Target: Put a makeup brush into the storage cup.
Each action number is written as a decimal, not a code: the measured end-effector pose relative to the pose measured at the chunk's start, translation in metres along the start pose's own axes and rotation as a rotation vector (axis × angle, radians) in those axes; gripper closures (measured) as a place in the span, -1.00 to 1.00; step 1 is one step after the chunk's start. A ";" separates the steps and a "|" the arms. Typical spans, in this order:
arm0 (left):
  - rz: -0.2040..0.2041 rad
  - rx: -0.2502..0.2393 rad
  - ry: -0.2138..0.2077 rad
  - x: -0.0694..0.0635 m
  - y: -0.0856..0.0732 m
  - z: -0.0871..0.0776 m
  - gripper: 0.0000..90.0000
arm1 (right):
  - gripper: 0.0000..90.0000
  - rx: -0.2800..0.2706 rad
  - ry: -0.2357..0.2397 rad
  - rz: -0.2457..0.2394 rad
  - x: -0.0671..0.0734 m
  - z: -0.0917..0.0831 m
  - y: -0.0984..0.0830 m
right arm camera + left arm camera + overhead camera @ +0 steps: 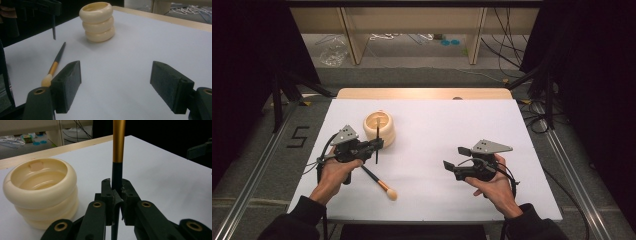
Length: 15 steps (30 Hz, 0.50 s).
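Note:
My left gripper [379,144] is shut on a makeup brush [377,150] and holds it upright. Its dark handle [116,173] sits between the pads, and the gold ferrule [118,142] rises above. Just beyond the gripper, a little to its left, stands a cream ribbed pot [384,136] with an open top [45,192]. A second brush [379,184] lies flat on the white table, its pale bristles toward the front edge. My right gripper [455,157] hovers at the right, open with nothing between its pads [67,85], and faces the pot [98,22] and the lying brush [55,63].
The white table top [452,120] has a wooden strip [422,93] along its far edge. Beyond it are shelf legs and loose cables on the floor. Metal rails run along both sides of the table.

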<state>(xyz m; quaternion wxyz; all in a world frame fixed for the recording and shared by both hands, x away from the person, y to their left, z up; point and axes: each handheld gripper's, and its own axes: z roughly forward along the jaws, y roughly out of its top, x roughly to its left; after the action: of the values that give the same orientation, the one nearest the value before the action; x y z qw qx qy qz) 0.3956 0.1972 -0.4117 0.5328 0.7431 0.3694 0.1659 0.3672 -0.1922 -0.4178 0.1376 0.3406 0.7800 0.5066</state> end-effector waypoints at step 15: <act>-0.020 -0.012 0.033 0.011 0.006 0.000 0.83 | -0.56 0.004 -0.024 0.011 0.005 -0.008 -0.013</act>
<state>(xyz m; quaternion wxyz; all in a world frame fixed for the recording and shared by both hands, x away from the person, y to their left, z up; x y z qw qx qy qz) 0.4057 0.2044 -0.4079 0.5330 0.7333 0.3842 0.1750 0.3540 -0.1981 -0.4245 0.1435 0.3513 0.7774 0.5016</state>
